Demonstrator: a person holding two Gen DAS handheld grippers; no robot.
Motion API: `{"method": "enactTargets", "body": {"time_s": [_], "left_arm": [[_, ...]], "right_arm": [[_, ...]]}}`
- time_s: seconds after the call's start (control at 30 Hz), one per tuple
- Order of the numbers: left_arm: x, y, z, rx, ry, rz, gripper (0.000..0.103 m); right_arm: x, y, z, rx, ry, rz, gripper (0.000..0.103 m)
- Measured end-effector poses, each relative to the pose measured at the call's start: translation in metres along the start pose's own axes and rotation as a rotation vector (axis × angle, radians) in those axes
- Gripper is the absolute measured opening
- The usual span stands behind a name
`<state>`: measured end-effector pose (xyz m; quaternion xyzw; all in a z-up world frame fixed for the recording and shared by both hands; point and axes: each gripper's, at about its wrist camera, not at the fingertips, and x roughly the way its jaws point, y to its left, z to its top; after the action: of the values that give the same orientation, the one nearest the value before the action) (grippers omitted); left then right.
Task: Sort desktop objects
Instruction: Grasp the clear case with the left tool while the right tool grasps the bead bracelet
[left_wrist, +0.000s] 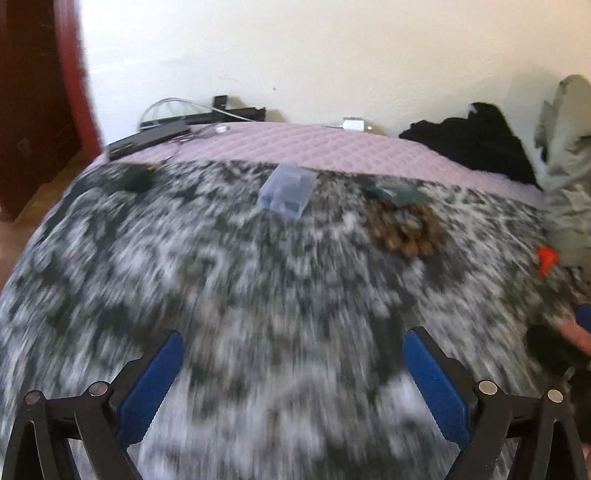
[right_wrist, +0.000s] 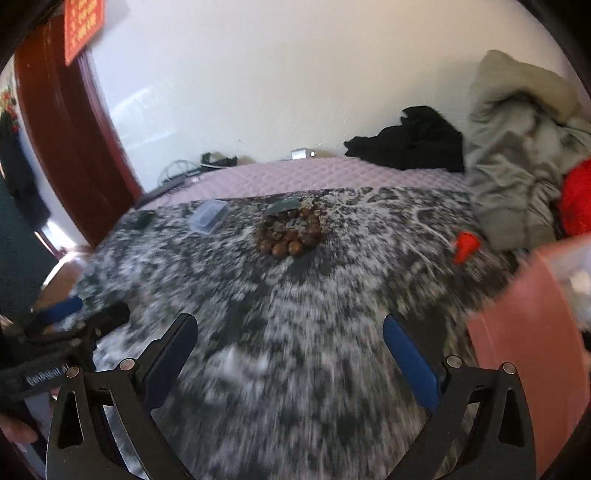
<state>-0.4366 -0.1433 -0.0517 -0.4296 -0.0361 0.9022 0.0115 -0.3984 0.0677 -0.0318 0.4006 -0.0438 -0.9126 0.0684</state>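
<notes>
Ahead at 12 o'clock, bead bracelet (right_wrist: 291, 232) and clear plastic box (right_wrist: 209, 215) sit near your patterned cloth's (right_wrist: 295, 332) far edge. Left gripper (left_wrist: 293, 373) and right gripper (right_wrist: 290, 354) gape wide, empty, over bare cloth. Pink bin (right_wrist: 532, 332) crowds 3 o'clock.

A black-and-white mottled blanket (right_wrist: 295, 314) covers the near part of the bed, over a pale lilac quilt (right_wrist: 314, 177) stitched in a diamond pattern. The wooden bead bracelet (right_wrist: 290, 236) is glossy brown, and the card (right_wrist: 282, 205) touching its far side is dark green. The small plastic box (left_wrist: 287, 191) is clear with a bluish tint. A bright red-orange piece (right_wrist: 466, 245) lies at the right. The heaped garments are black (right_wrist: 410, 142) and grey-green (right_wrist: 517, 155). Both hand-held grippers carry blue pads (left_wrist: 151, 387) on black frames.
</notes>
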Motion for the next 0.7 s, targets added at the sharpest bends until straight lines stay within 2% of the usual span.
{"method": "enactTargets", "body": {"time_s": [0.1, 0.17, 0.27, 0.3, 0.43, 0.47, 0.5, 0.53, 0.57, 0.6, 0.63, 0.7], "left_arm": [[0.069, 0.003, 0.034, 0.04, 0.081, 0.05, 0.098], [0.113, 0.008, 0.052, 0.061, 0.11, 0.087, 0.098], [0.166, 0.014, 0.073, 0.066, 0.137, 0.097, 0.099], [0.173, 0.015, 0.079, 0.062, 0.117, 0.095, 0.103], [0.193, 0.011, 0.105, 0.051, 0.054, 0.091, 0.103], [0.194, 0.008, 0.105, 0.056, 0.038, 0.088, 0.102], [0.191, 0.005, 0.102, 0.069, 0.019, 0.078, 0.094], [0.188, 0.001, 0.1, 0.081, 0.001, 0.068, 0.059], [0.183, -0.003, 0.097, 0.098, -0.011, 0.072, 0.054], [0.176, -0.007, 0.093, 0.116, -0.015, 0.09, 0.053], [0.163, -0.011, 0.084, 0.119, -0.016, 0.096, 0.053], [0.137, -0.009, 0.061, 0.098, -0.009, 0.092, 0.053]], "right_arm": [[0.059, -0.003, 0.018, -0.04, 0.035, -0.022, 0.102], [0.107, -0.011, 0.026, -0.071, 0.097, -0.059, 0.102], [0.152, -0.021, 0.034, -0.052, 0.133, -0.065, 0.102], [0.165, -0.021, 0.038, -0.051, 0.13, -0.071, 0.103], [0.206, -0.007, 0.065, -0.098, 0.125, -0.061, 0.103], [0.215, -0.002, 0.072, -0.115, 0.124, -0.056, 0.103], [0.224, 0.003, 0.08, -0.132, 0.123, -0.051, 0.102], [0.221, 0.001, 0.081, -0.123, 0.11, -0.053, 0.086], [0.218, -0.001, 0.083, -0.114, 0.096, -0.056, 0.067], [0.214, -0.004, 0.084, -0.105, 0.083, -0.059, 0.039], [0.204, -0.007, 0.082, -0.093, 0.072, -0.059, 0.038], [0.178, -0.018, 0.069, -0.026, 0.091, 0.002, 0.037]]}}
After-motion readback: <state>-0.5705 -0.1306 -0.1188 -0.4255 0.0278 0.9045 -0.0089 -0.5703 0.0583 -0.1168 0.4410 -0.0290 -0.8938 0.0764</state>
